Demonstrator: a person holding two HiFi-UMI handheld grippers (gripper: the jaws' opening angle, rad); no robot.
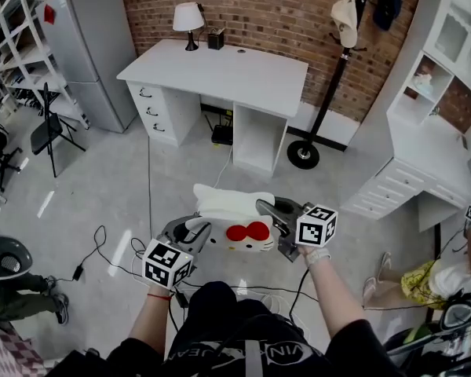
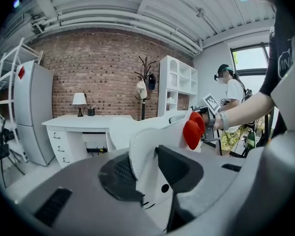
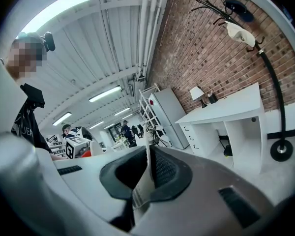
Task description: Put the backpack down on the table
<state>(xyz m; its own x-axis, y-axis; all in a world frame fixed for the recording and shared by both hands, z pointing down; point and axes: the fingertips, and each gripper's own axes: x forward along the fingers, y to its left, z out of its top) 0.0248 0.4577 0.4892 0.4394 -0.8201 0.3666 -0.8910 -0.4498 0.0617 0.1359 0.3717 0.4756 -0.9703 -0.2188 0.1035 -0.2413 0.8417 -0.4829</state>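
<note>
The backpack (image 1: 234, 210) is white, with a cat face and a red bow (image 1: 247, 232). It hangs in the air in front of me, above the grey floor. My left gripper (image 1: 195, 230) is shut on its left edge, and my right gripper (image 1: 276, 214) is shut on its right edge. In the left gripper view the white fabric (image 2: 150, 144) is pinched between the dark pads, with the bow (image 2: 192, 129) beyond them. In the right gripper view a thin white edge (image 3: 143, 191) is pinched between the pads. The white table (image 1: 243, 73) stands a few steps ahead, against the brick wall.
A lamp (image 1: 188, 18) and a small dark holder (image 1: 216, 39) stand at the table's back left. A coat stand (image 1: 330, 93) is right of the table, a grey cabinet (image 1: 94, 45) left of it and a white shelf unit (image 1: 432, 108) at the right. Cables (image 1: 102, 250) trail on the floor. Another person (image 1: 447, 277) is at the right.
</note>
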